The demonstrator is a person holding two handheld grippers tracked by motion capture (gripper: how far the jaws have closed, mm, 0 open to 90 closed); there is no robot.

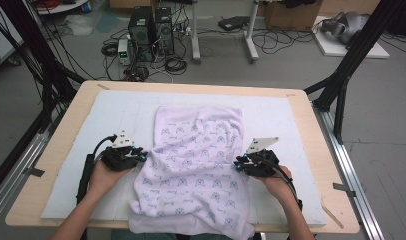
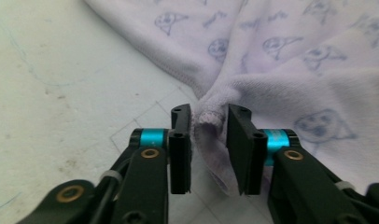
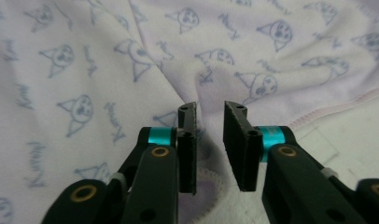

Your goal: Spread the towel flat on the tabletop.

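A pale lilac towel (image 1: 196,160) printed with small blue cartoon faces lies rumpled on the white mat (image 1: 106,115), its near end hanging over the table's front edge. My left gripper (image 1: 143,156) sits at the towel's left edge. In the left gripper view, a bunched fold of the hem (image 2: 208,123) stands between the parted jaws of my left gripper (image 2: 209,112). My right gripper (image 1: 237,164) is at the towel's right edge. In the right gripper view, my right gripper (image 3: 210,108) is open, with a pinched ridge of cloth (image 3: 197,88) just ahead of the tips.
The mat covers most of a wooden table (image 1: 311,125). Bare mat lies left of the towel (image 2: 61,93) and to its right (image 1: 276,120). Black frame posts (image 1: 341,75) stand at the table's sides. Computers and cables (image 1: 151,35) are on the floor beyond.
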